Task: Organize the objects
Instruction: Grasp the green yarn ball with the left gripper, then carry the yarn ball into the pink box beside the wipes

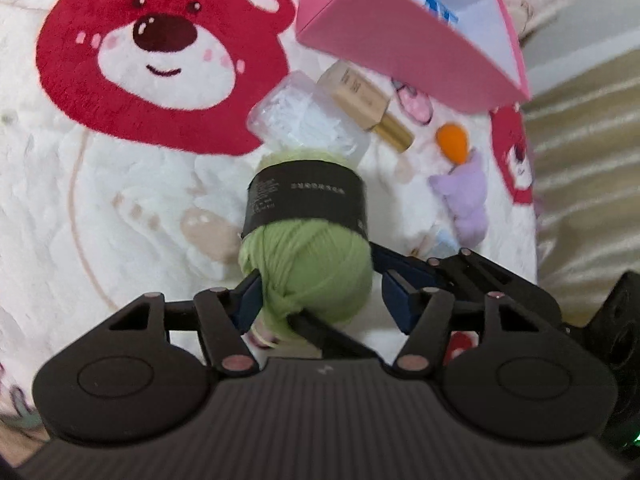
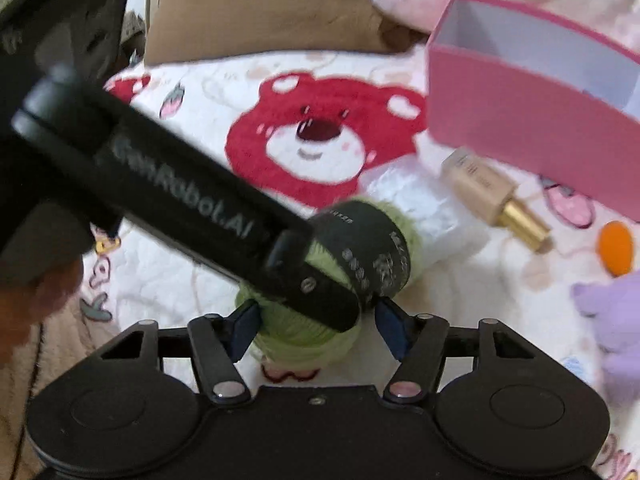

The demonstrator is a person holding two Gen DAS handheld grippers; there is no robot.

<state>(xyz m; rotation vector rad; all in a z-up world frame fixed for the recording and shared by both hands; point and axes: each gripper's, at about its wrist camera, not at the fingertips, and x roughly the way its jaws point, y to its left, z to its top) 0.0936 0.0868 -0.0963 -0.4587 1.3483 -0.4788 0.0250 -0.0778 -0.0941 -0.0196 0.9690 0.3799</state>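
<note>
both views: green yarn (image 1: pixel 308 268) lies on the bear blanket (image 1: pixel 120 200), just before the clear pack (image 1: pixel 308 120) and the pink box (image 1: pixel 400 32). my left claw (image 1: pixel 316 292) straddles its near end, half wide, left pad touching, right pad apart. my right claw (image 2: pixel 316 328) brackets the same ball, half wide. i judge one claw should close squarely on the wool below the black band (image 1: pixel 308 196), the other withdraw, then lift to the box.
</note>
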